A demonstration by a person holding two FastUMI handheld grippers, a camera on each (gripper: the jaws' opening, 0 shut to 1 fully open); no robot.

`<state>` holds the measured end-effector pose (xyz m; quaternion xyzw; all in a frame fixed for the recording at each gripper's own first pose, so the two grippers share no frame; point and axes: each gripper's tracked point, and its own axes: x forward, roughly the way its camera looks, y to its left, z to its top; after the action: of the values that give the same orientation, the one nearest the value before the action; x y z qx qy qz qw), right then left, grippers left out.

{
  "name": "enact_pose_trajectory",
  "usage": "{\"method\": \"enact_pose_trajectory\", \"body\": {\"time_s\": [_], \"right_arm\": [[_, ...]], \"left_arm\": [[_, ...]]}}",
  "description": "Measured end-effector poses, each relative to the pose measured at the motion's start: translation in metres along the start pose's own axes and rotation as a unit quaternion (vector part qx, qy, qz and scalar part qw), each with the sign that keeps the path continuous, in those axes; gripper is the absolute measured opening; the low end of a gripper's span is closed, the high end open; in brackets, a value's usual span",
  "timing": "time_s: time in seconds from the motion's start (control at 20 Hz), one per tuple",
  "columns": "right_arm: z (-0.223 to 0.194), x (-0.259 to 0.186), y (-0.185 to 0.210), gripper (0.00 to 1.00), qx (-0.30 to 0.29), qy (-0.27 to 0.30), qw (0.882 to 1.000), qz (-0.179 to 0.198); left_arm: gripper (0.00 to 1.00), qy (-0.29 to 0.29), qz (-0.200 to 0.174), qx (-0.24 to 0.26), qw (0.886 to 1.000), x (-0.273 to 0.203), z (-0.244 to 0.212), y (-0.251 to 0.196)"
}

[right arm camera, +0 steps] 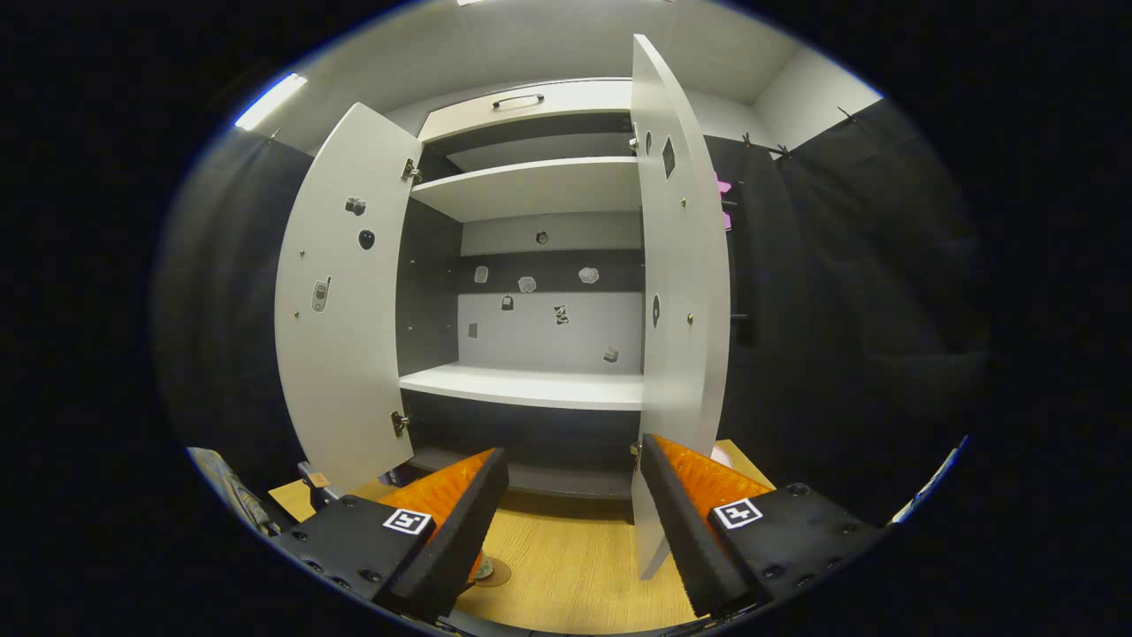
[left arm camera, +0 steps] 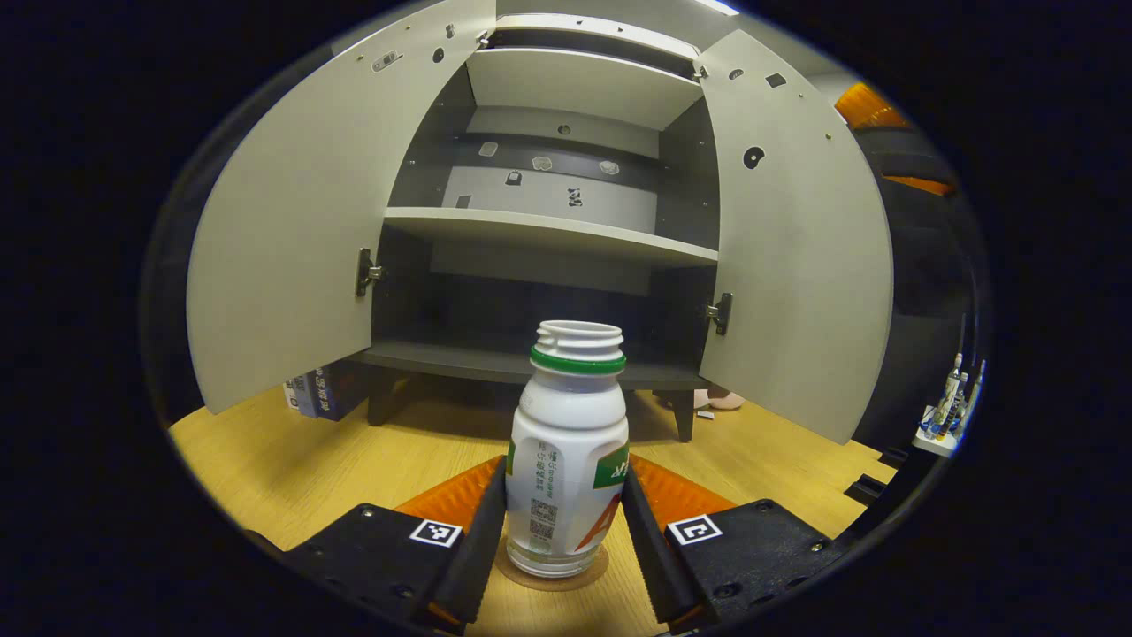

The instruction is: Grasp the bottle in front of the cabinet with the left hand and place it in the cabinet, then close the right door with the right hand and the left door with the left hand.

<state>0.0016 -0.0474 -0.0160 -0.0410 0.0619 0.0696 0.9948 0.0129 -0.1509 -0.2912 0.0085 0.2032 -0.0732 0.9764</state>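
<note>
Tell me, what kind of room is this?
Probably a test booth set up like a home storage corner. A tall cabinet stands with both doors open and bare shelves, a lone bottle sits on the wooden floor, and black cloth hangs as a wall.

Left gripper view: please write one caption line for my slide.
Left claw closed around the uncapped bottle on the wooden table, facing the open cabinet.

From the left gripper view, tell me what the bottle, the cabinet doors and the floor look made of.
Bottle: likely white plastic, slightly glossy, with a moulded threaded neck and a printed label. Cabinet doors: probably laminated board, matt pale grey, flat, with metal hinges. Floor: wood or wood-look laminate, a smooth light surface with faint grain.
</note>
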Motion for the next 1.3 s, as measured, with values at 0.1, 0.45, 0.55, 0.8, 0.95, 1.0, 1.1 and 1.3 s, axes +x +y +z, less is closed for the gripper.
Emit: {"method": "enact_pose_trajectory", "body": {"time_s": [0.1,0.45,0.55,0.8,0.95,1.0,1.1,1.3], "right_arm": [[-0.001,0.004,-0.008,0.99,0.009,0.000,1.000,0.024],[-0.011,0.007,-0.030,1.00,0.050,-0.001,0.995,0.089],[-0.018,0.006,-0.037,1.00,0.051,0.004,0.994,0.096],[-0.022,0.000,-0.058,1.00,0.067,0.007,0.996,0.061],[-0.017,-0.007,-0.063,1.00,0.071,-0.006,0.997,0.031],[-0.017,-0.008,-0.067,1.00,0.067,-0.008,0.998,0.016],[-0.017,-0.013,-0.082,1.00,0.059,-0.013,0.998,-0.026],[-0.016,-0.031,-0.115,0.94,0.061,-0.017,0.991,-0.115]], "left_arm": [[0.70,-0.012,0.022,-0.002,1.000,-0.013,0.030,0.000],[0.70,-0.045,0.082,0.029,0.995,-0.066,0.158,-0.008],[0.70,-0.071,0.083,0.023,0.994,-0.069,0.203,-0.014],[0.70,-0.122,0.058,0.040,0.990,-0.021,0.322,-0.010],[0.70,-0.135,0.027,0.053,0.989,0.038,0.375,-0.008],[0.70,-0.132,0.015,0.054,0.990,0.061,0.387,-0.008],[0.70,-0.115,-0.012,0.056,0.992,0.108,0.398,-0.011],[0.70,-0.054,-0.069,0.018,0.996,0.193,0.387,-0.024]]}}
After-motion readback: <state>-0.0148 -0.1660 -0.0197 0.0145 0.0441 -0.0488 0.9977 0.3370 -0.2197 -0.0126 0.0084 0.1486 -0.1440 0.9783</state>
